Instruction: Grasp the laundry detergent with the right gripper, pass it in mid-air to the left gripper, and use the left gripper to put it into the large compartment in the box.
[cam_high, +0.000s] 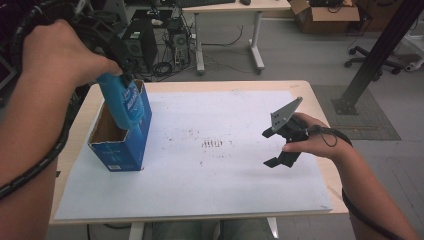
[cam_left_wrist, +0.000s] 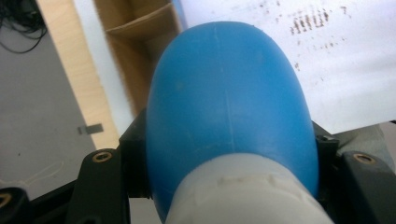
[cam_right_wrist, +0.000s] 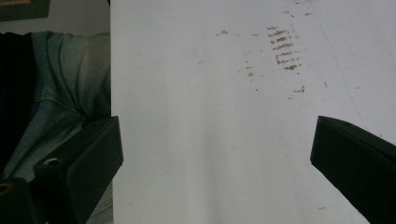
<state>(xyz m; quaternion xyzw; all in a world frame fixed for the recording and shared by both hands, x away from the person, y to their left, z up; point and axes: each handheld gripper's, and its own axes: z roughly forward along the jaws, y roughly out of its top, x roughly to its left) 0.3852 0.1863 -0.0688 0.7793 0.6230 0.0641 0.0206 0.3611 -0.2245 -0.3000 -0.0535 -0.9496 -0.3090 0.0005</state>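
Left tongs (cam_high: 117, 80), upper left of the high view, clamped on a blue bottle (cam_high: 122, 102) near its white-capped end; bottle hangs tilted, its rounded bottom end over the open top of a blue cardboard box (cam_high: 122, 145). Box stands upright at the left side of the white sheet (cam_high: 200, 190) on the counter (cam_high: 320, 100). Right tongs (cam_high: 280, 147), at right, spread apart, nothing between them, held over the sheet, well apart from the box.
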